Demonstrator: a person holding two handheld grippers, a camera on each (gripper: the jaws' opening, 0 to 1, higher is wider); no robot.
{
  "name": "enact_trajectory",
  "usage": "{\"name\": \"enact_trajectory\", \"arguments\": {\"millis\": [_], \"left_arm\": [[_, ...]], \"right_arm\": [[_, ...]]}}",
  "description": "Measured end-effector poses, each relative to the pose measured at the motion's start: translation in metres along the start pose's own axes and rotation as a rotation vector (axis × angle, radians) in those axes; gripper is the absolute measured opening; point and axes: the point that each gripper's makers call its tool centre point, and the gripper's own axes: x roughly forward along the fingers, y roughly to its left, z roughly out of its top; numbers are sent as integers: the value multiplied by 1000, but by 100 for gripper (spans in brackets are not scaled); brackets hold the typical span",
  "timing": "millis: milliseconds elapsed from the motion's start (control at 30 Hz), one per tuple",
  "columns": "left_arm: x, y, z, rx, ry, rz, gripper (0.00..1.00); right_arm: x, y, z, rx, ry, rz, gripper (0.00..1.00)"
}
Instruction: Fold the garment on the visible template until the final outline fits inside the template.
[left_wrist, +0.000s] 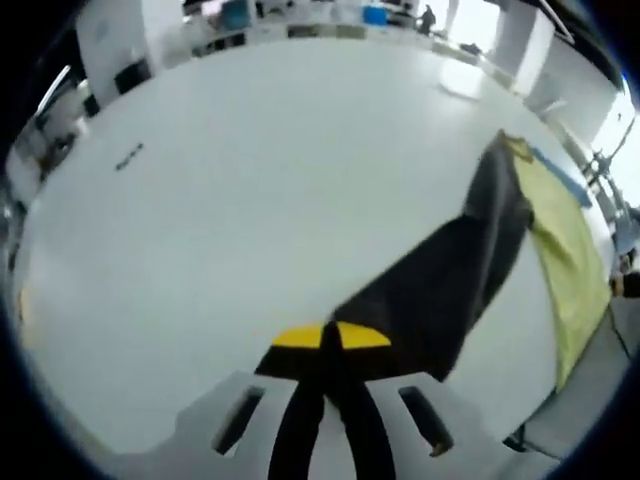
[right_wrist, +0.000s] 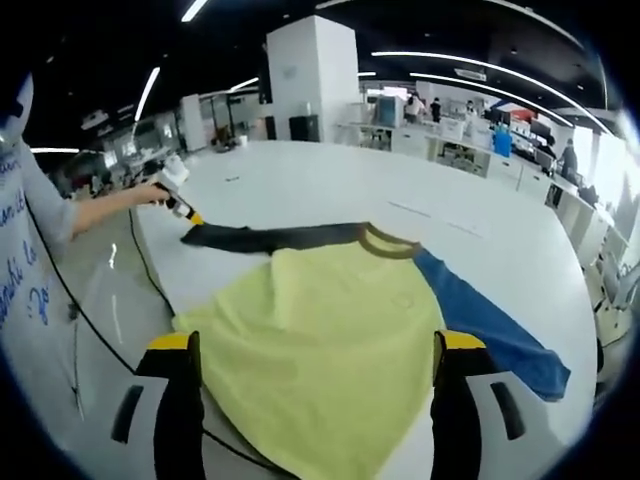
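Note:
The garment is a shirt with a yellow-green body (right_wrist: 320, 330), an olive collar (right_wrist: 390, 243), a black sleeve (right_wrist: 270, 237) and a blue sleeve (right_wrist: 490, 320), lying on a white table (right_wrist: 330, 185). My left gripper (left_wrist: 330, 337) is shut on the end of the black sleeve (left_wrist: 450, 270), which stretches away up and to the right to the yellow-green body (left_wrist: 570, 260). In the right gripper view the left gripper (right_wrist: 182, 208) sits in a person's hand at the sleeve's tip. My right gripper (right_wrist: 315, 345) hangs open over the near part of the body, its jaws wide apart with nothing between them.
A person's arm (right_wrist: 95, 210) and white top (right_wrist: 20, 250) are at the left of the right gripper view. The table edge (right_wrist: 150, 265) runs near there, with grey floor (right_wrist: 100, 300) and a cable beyond. Desks and a white pillar (right_wrist: 315, 75) stand far behind.

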Motion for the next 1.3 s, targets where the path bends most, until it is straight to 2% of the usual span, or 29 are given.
{"name": "enact_trajectory", "arguments": {"millis": [100,200,333,533,700,867,933,1100,1167,1233,1300], "left_arm": [[-1,1,3,6,-6,7,0],[-4,5,11,18,-36,32,0],[-10,15,23,10,-79,69,0],[-12,30,32,-18,-121,103,0],[-7,41,39,-35,-145,117,0],[-6,44,46,-33,-144,125,0],[-4,46,46,-32,-136,131,0],[-4,46,34,-29,-94,135,0],[-7,52,26,-5,-67,170,0],[-8,62,23,-3,-63,174,0],[-13,60,20,-18,-76,165,0]], "right_arm": [[0,0,0,3,-1,-4,95],[-1,-2,0,1,2,-13,96],[-1,-3,0,1,5,-21,99],[-2,-5,-1,-5,18,-32,100],[-2,-5,4,-11,17,-35,100],[-2,-7,5,-18,25,-41,100],[-2,-7,5,-16,24,-43,100],[-4,-9,1,-9,28,-50,100],[-4,-9,-1,-6,29,-49,100],[-4,-9,-2,-4,29,-47,100],[-3,-9,-1,-3,25,-43,100]]}}
